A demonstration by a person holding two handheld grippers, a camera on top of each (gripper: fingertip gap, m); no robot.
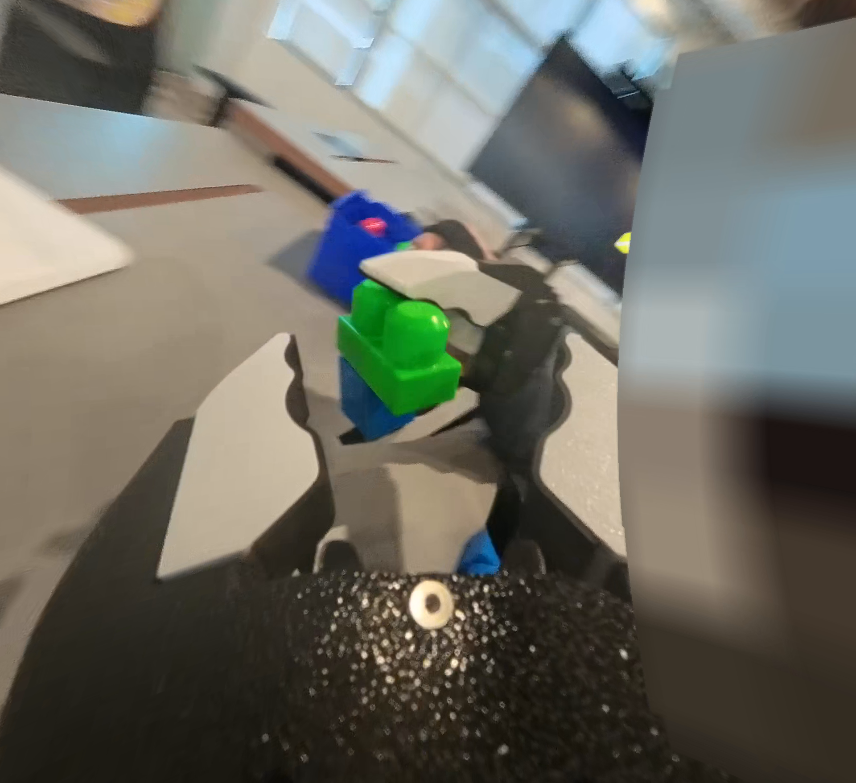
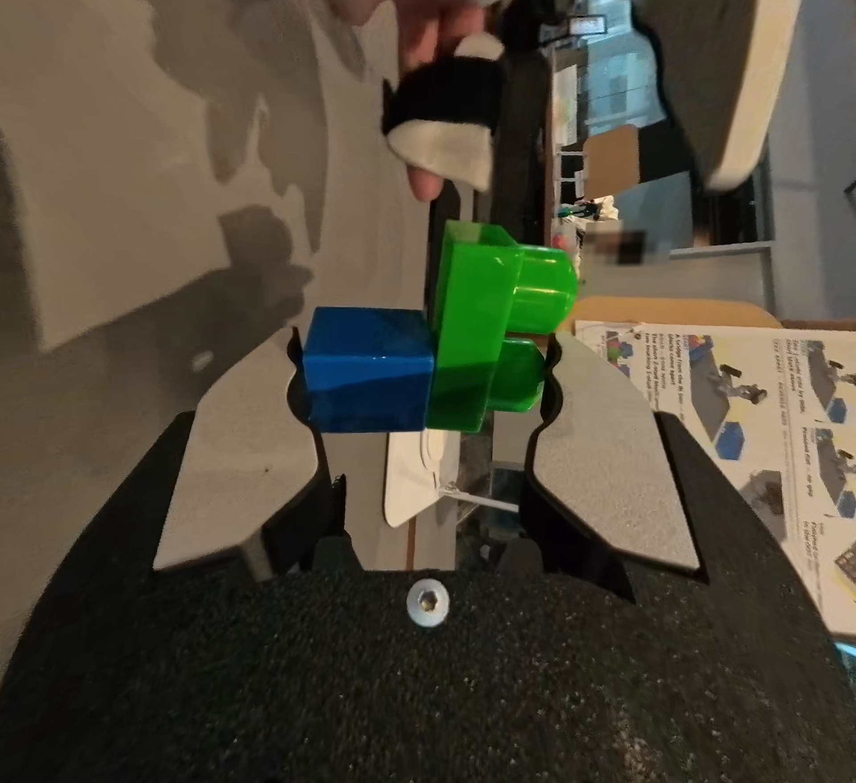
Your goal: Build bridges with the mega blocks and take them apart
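A green block (image 2: 468,320) with two studs is stuck onto a smaller blue block (image 2: 366,367). My right gripper (image 2: 424,362) is shut on this stack and holds it sideways in the air, one finger on the blue block's base and the other on a green stud. In the left wrist view the green block (image 1: 398,357) and the blue block (image 1: 366,404) hang between the right gripper's grey fingers (image 1: 440,279). My left gripper (image 1: 428,344) is open, with its fingers on either side of the stack and not touching it.
A blue bin (image 1: 352,246) holding a red piece stands farther back on the grey table (image 1: 185,297). A printed sheet with pictures (image 2: 741,413) lies to the right. A person's hand (image 2: 431,19) with a black and white strap is close behind the stack.
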